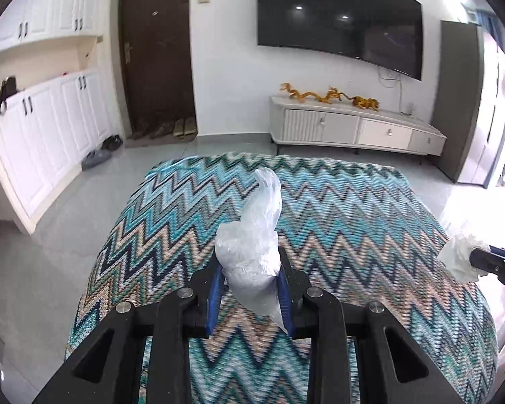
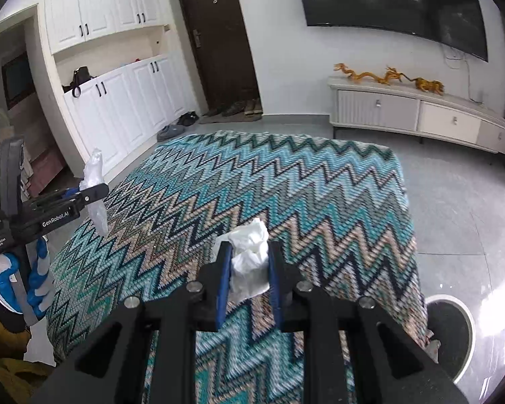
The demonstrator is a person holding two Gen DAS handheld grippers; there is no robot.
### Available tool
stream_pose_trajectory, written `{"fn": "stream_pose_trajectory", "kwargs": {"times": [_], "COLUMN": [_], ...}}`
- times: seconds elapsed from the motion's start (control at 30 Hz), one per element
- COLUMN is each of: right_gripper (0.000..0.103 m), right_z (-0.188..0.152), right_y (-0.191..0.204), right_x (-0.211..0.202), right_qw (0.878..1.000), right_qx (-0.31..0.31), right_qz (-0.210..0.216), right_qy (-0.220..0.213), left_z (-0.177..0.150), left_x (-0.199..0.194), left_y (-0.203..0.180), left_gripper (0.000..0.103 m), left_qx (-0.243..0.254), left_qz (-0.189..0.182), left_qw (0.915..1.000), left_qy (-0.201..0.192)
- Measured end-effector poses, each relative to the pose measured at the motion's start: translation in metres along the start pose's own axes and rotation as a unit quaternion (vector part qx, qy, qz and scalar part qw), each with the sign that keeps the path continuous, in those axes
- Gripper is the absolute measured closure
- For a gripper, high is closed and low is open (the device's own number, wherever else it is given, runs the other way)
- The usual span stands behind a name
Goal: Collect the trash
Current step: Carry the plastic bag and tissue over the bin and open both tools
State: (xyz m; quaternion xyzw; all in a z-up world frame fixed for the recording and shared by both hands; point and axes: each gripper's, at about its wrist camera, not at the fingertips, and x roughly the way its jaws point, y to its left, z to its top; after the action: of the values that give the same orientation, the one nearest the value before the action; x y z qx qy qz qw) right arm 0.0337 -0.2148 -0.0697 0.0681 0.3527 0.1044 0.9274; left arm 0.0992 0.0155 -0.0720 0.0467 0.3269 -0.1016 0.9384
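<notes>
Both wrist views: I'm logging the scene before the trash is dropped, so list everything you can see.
Plastic bag: one, clear, clamped in left gripper.
Tissue: one, white, clamped in right gripper.
Tablecloth: one, teal zigzag, under both grippers.
Bin: one, white rim, floor beside the table.
TV: one, black, on the wall.
Dragon ornament: golden, on the low cabinet.
Door: one, dark brown.
Left gripper: shut.
Right gripper: shut.
Gloved hand: blue-white, holds the left gripper.

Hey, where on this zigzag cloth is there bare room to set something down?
Nearly the whole zigzag cloth shows bare, from its far edge near the TV cabinet to the near end. The left hand-held gripper holds a plastic bag, the right hand-held gripper a crumpled tissue.
</notes>
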Motion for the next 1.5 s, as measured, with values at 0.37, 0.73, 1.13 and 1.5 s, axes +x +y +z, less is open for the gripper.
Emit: {"fn": "stream_pose_trajectory", "kwargs": {"times": [0.37,0.73,1.13,1.5], "right_gripper": [0.084,0.084,0.083,0.078], "right_z": [-0.057,-0.115,-0.162,-0.194], "right_y": [-0.096,-0.18,-0.27,-0.326], "right_x": [-0.079,-0.1,-0.084,-0.023], "right_qw": [0.991,0.974,0.952,0.936], "right_qx": [0.102,0.179,0.252,0.296], "right_qz": [-0.069,-0.129,-0.172,-0.186], "right_qy": [-0.05,-0.055,-0.021,0.037], "left_z": [0.007,0.011,0.008,-0.014], "left_x": [-0.031,-0.016,0.047,0.121], "left_y": [-0.119,-0.248,-0.399,-0.462], "left_gripper": [0.076,0.076,0.074,0.056], "left_qx": [0.122,0.233,0.264,0.223], "left_qz": [-0.034,-0.088,-0.237,-0.285], "left_qw": [0.9918,0.9686,0.9274,0.9082], "left_qy": [-0.016,0.0,0.117,0.211]}}
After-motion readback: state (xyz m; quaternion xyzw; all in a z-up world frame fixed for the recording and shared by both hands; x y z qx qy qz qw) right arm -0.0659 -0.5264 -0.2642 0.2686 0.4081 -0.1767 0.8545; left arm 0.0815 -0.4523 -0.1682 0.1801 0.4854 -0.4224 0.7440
